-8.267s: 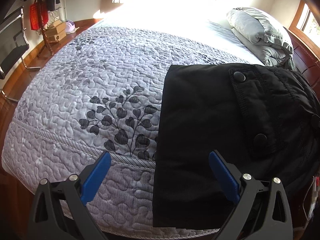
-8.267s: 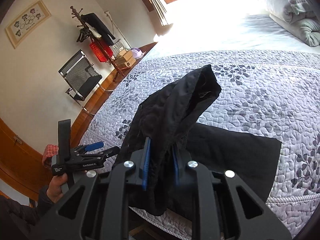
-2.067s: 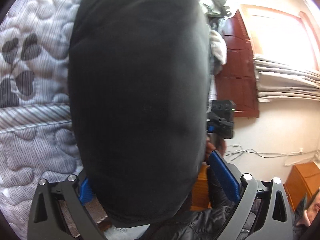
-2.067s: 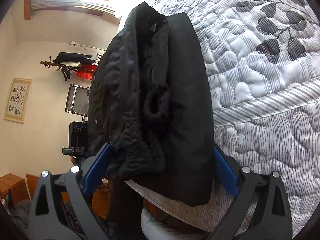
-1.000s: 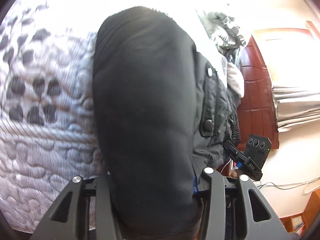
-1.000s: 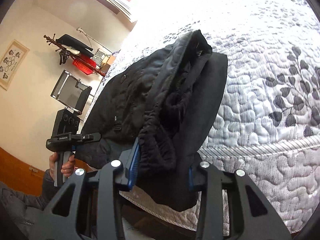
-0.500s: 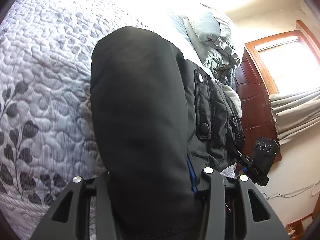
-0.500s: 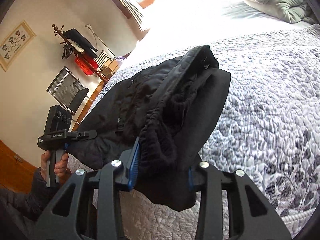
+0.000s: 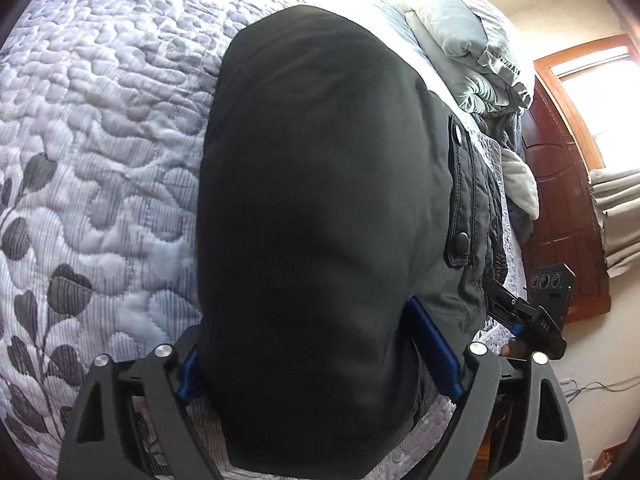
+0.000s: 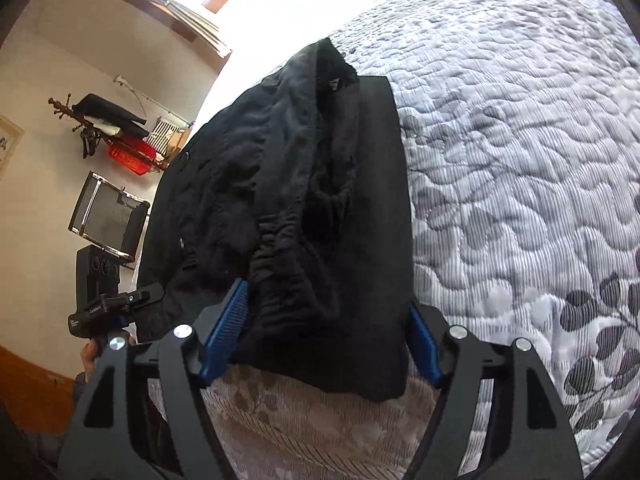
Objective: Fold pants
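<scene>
Left wrist view: left gripper [image 9: 320, 364] fingers spread wide, folded black padded pants [image 9: 316, 200] lying between them on grey leaf-quilted bedspread [image 9: 100, 120]. Right gripper [image 10: 320, 336] likewise spread, blue pads [image 10: 226, 332] flanking the waistband end.

Two wrist fisheyes, close behind spread tongs, facing opposite ends of shared black pants [image 9: 312, 208] on quilt [image 10: 520, 140].

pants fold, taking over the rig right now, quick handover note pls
Left gripper: jaws open, straddling the near end of the black pants, not clamped.
Right gripper: jaws open around the bunched waistband end, also released.
Pants: folded bundle lying on the quilted bedspread near its edge.
Done: folded and set down.
Left: back both grippers off, probably tidy the rumpled waistband side.
</scene>
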`<state>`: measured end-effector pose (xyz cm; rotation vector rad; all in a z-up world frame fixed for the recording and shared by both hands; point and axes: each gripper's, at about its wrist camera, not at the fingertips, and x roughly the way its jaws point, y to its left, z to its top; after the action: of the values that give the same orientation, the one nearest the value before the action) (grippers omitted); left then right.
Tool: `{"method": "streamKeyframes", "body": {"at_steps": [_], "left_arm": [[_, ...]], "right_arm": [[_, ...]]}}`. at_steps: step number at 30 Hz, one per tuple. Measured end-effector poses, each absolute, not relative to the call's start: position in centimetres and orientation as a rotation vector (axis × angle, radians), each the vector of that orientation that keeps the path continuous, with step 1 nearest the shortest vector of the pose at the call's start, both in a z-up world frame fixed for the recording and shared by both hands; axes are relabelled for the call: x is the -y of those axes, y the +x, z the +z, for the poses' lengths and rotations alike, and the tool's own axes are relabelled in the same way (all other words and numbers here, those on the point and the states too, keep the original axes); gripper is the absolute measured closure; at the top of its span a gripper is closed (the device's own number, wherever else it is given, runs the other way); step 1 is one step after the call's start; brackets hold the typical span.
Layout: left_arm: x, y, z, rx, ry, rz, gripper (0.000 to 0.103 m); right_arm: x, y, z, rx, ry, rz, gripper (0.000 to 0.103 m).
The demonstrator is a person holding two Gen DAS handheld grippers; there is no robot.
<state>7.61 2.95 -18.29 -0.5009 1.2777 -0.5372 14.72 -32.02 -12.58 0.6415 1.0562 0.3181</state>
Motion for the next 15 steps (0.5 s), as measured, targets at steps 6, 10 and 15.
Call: {"method": "streamKeyframes", "body": {"at_steps": [6, 10, 15], "left_arm": [[-4.7, 5.8, -16.3, -1.24, -0.462, -0.377, 0.004], [-5.0, 3.9, -14.2, -1.189, -0.352, -0.267, 0.004], [-3.1, 1.2, -11.7, -1.11, -0.143, -0.17, 0.004]], "right_arm": [[34.6, 11.5, -11.8, -1.003, 0.7, 0.23, 0.019], [33.6, 10.0, -9.4, -0.995, 0.554, 0.12, 0.015], [30.9, 8.4, -7.0, -0.971, 0.364, 0.017, 0.013]]}}
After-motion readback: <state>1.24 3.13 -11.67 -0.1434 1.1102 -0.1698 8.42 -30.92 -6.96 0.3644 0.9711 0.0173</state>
